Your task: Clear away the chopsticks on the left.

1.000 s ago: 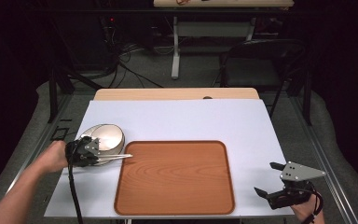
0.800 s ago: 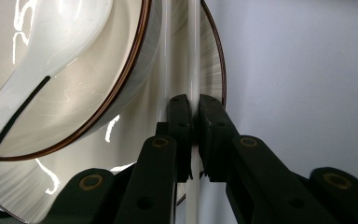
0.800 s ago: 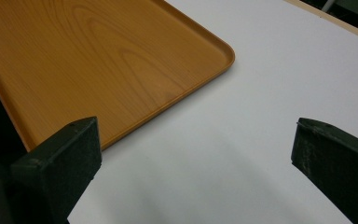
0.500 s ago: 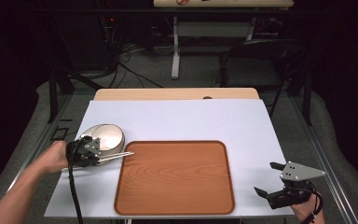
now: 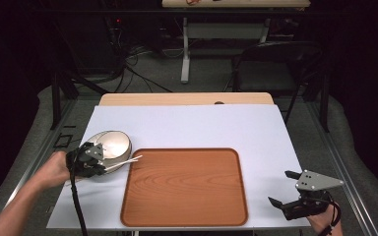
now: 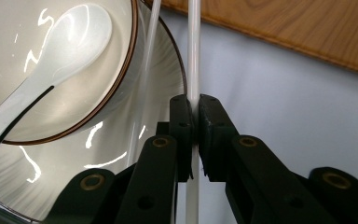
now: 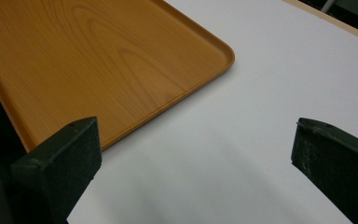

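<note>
The left gripper (image 5: 97, 161) sits at the left side of the tabletop (image 5: 202, 128), just off the left edge of the wooden tray (image 5: 184, 186). Its jaws are pressed together on a thin white chopstick (image 6: 194, 51), pinching it partway along its length; in the left gripper view the stick runs straight up between the two black pads and on toward the tray's rim. A second white chopstick (image 6: 148, 56) lies just beside the first, slanting over the dish, outside the pinch as far as that view shows. In the high view the two sticks (image 5: 125, 161) reach from the gripper toward the tray's near-left corner, their tips at or just over its edge.

Under and beside the sticks stands a white bowl (image 6: 51, 93) with a thin brown line round its rim, set on a shiny plate (image 6: 135, 140). A white ceramic spoon (image 6: 60, 51) rests inside the bowl, its scoop toward the far wall and its handle coming down to the near rim. In the high view the bowl and plate (image 5: 110, 142) stand on the white sheet, touching or nearly touching the gripper.

The right gripper (image 5: 295, 202) is held low at the near right corner of the tabletop, well apart from the tray's right edge. Its jaws are spread wide and hold nothing; between them the right gripper view shows bare white surface and the tray's rounded corner (image 7: 223, 51).
</note>
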Demonstrator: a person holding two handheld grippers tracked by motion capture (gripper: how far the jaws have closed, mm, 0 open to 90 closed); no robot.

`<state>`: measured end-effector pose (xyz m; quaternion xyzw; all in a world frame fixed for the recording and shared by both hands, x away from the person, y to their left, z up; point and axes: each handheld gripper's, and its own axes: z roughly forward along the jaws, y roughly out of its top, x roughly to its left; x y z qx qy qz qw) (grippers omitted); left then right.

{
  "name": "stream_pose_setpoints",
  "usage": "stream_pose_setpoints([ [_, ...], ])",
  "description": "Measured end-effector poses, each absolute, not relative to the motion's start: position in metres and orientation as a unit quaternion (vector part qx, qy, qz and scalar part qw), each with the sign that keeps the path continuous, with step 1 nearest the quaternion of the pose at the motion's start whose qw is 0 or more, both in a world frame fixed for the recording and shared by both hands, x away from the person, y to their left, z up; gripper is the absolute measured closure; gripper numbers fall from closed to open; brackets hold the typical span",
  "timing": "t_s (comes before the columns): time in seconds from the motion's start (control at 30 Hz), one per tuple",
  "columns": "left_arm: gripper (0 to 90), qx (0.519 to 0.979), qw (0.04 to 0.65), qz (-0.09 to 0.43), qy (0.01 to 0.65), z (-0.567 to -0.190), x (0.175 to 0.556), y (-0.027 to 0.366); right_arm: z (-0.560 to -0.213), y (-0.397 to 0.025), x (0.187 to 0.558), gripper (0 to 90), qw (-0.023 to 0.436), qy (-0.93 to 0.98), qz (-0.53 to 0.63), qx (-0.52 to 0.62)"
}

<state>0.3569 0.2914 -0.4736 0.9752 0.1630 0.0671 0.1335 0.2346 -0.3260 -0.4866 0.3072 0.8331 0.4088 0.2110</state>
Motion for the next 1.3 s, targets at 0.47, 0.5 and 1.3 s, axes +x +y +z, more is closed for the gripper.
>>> stream_pose_setpoints([
  [0.47, 84.6, 0.966, 0.146, 0.069, 0.203, -0.46, 0.342, 0.271, -0.486, -0.326, 0.235, 1.0, 0.211, 0.833, 0.408, 0.308],
  [0.5, 84.6, 0.964, 0.149, 0.066, 0.21, -0.459, 0.34, 0.269, -0.486, -0.326, 0.235, 1.1, 0.212, 0.833, 0.408, 0.308],
  [1.3, 84.7, 0.945, 0.176, 0.042, 0.272, -0.446, 0.328, 0.244, -0.487, -0.326, 0.236, 1.1, 0.21, 0.832, 0.41, 0.309],
])
